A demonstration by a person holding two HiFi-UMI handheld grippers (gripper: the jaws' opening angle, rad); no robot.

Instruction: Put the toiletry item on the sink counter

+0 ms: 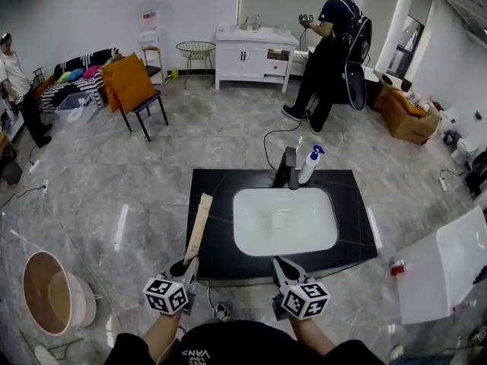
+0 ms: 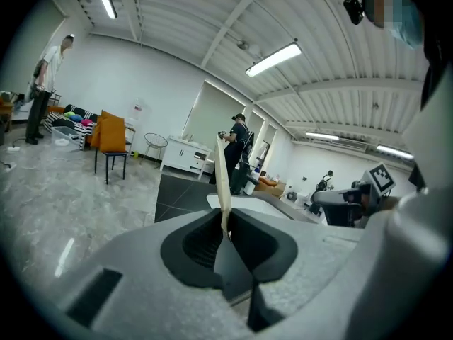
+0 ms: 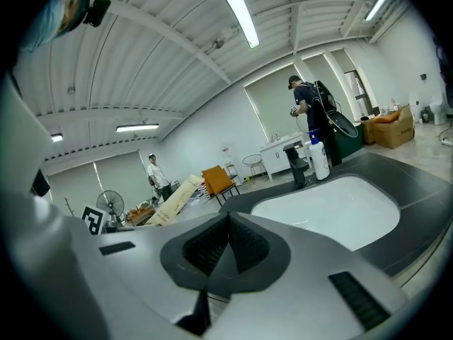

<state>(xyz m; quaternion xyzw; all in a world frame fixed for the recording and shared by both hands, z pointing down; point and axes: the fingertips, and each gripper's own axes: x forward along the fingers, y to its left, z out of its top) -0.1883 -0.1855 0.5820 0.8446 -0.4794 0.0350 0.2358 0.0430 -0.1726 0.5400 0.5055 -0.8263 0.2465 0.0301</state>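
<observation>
Nearest the person, the left gripper point(image 1: 185, 266) has its jaws pinched narrow on the near end of a long, flat beige box point(image 1: 198, 226). In the left gripper view the box point(image 2: 222, 176) rises edge-on from between the closed pads of that gripper point(image 2: 225, 232). In the head view it reaches forward along the left edge of the counter point(image 1: 350, 204), held in the gripper and not laid down. Beside it the right gripper point(image 1: 280, 265) sits at the counter's front edge, and the right gripper view shows its jaws point(image 3: 228, 222) pressed together with nothing between them. The box point(image 3: 173, 199) shows off to the left in that view. To the left, a round tub point(image 1: 49, 291) stands on the floor. The black counter carries a white basin point(image 1: 251, 234). At its back rim stands a black tap point(image 1: 288, 167), with a white spray bottle point(image 1: 310, 164) with a blue top just beside it on the right. Farther off on the grey floor stands an orange chair point(image 1: 131, 86). A person in dark clothes point(image 1: 327, 52) stands next to a white cabinet point(image 1: 247, 55) by the far wall.
</observation>
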